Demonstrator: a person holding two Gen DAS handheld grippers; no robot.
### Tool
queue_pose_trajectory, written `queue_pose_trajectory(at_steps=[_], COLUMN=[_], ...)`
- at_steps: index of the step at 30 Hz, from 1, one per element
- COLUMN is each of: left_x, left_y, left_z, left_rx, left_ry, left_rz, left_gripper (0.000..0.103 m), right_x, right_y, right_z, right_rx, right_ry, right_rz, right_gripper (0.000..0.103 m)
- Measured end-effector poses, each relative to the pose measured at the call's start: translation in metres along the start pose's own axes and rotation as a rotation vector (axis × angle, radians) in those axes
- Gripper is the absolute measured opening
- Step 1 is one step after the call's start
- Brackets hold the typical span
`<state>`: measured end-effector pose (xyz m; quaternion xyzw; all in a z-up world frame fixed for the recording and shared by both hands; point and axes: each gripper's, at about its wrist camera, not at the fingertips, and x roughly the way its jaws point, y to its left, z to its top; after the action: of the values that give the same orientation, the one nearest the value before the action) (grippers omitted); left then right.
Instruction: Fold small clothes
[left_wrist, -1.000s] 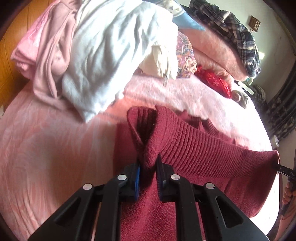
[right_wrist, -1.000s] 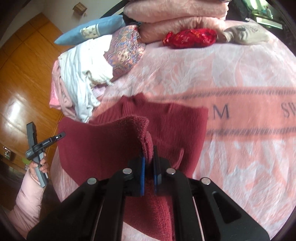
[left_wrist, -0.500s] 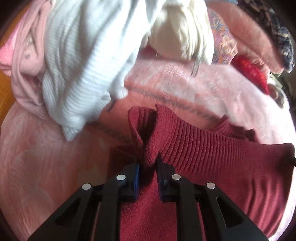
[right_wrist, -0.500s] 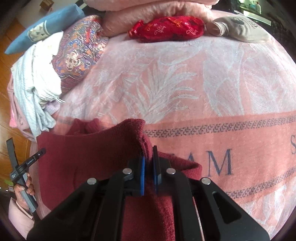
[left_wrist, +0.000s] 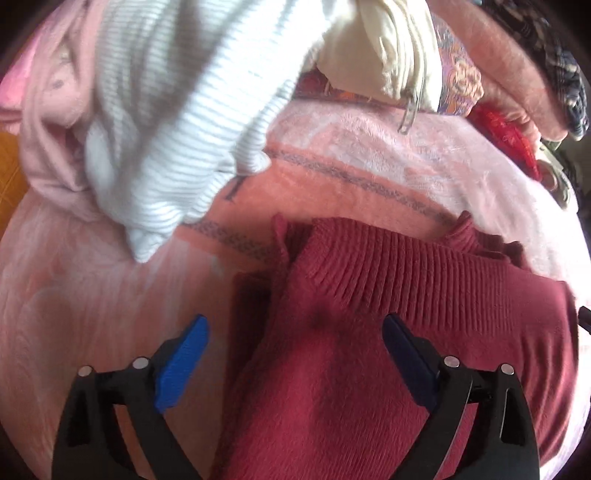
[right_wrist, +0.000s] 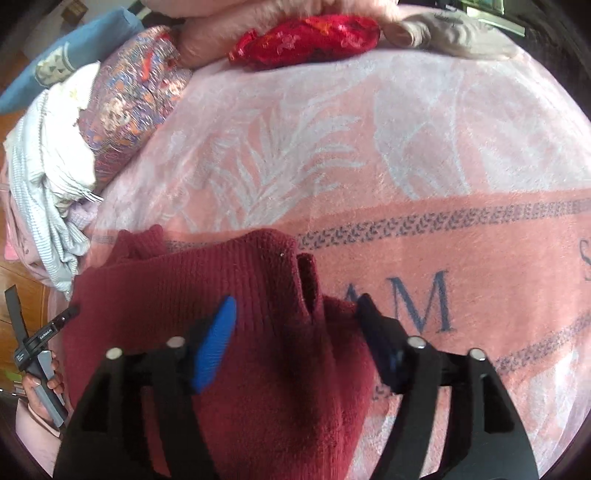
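Note:
A dark red knit sweater (left_wrist: 388, 295) lies folded over on the pink blanket (left_wrist: 369, 155), its ribbed hem along the far edge. My left gripper (left_wrist: 295, 332) hovers just above its left corner with jaws opening wide; the fabric lies between them and the blue pads (left_wrist: 183, 354) do not touch it. In the right wrist view the same sweater (right_wrist: 192, 291) lies under my right gripper (right_wrist: 295, 314), whose jaws are also opening, the pads clear of the raised cloth fold between them.
A pile of white and pale pink clothes (left_wrist: 155, 110) lies at the far left. A patterned cushion (right_wrist: 136, 96), a red pouch (right_wrist: 310, 37) and folded pink blankets (right_wrist: 221, 33) line the far side. A person's hand (right_wrist: 40, 384) holds the other gripper at lower left.
Both grippers came down and forward toward the blanket with the sweater's edge pinched, then opened and let it go. The sweater's corners now lie loose on the blanket.

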<state>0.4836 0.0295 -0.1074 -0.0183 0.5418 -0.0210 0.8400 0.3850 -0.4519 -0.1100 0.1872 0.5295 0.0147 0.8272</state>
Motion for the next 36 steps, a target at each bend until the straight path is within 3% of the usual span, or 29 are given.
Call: queue_pose_trajectory(at_steps=[3, 6, 8, 10, 12, 14, 18, 24, 36], left_x=[-0.031, -0.052, -0.064, -0.067, -0.067, -0.067, -0.055, -0.035, 0.002], left_y=[0.017, 0.038, 0.052, 0.064, 0.076, 0.08, 0.074, 0.066, 0.058], left_z=[-0.017, -0.042, -0.061, -0.074, -0.084, -0.087, -0.089, -0.09, -0.075], left_rx=[0.018, -0.006, -0.027, -0.095, -0.188, -0.206, -0.112, -0.029, -0.026], left_ry=[-0.063, -0.078, -0.105, -0.073, -0.028, -0.044, 0.023, 0.085, 0.135], left_rz=[-0.05, -0.061, -0.147, -0.214, -0.194, -0.189, -0.147, -0.098, -0.166], left_gripper=[0.098, 0.098, 0.098, 0.099, 0.099, 0.099, 0.099, 0.099, 0.099], right_x=[-0.036, -0.061, -0.073, -0.077, -0.071, -0.064, -0.049, -0.022, 0.009], right_y=[0.007, 0.011, 0.008, 0.002, -0.003, -0.006, -0.013, -0.013, -0.006], right_z=[-0.023, -0.052, -0.069, -0.082, -0.092, -0.099, -0.11, -0.117, -0.098], right_rx=[-0.082, -0.141, -0.129, -0.096, -0.079, -0.085, -0.061, -0.051, -0.057], right_ry=[-0.009, -0.007, -0.017, -0.001, 0.031, 0.061, 0.142, 0.216, 0.217], right_rz=[-0.011, -0.063, -0.067, -0.05, -0.046, -0.055, 0.022, 0.066, 0.098], right_gripper=[0.091, 0.092, 0.092, 0.093, 0.093, 0.093, 0.093, 0.093, 0.091])
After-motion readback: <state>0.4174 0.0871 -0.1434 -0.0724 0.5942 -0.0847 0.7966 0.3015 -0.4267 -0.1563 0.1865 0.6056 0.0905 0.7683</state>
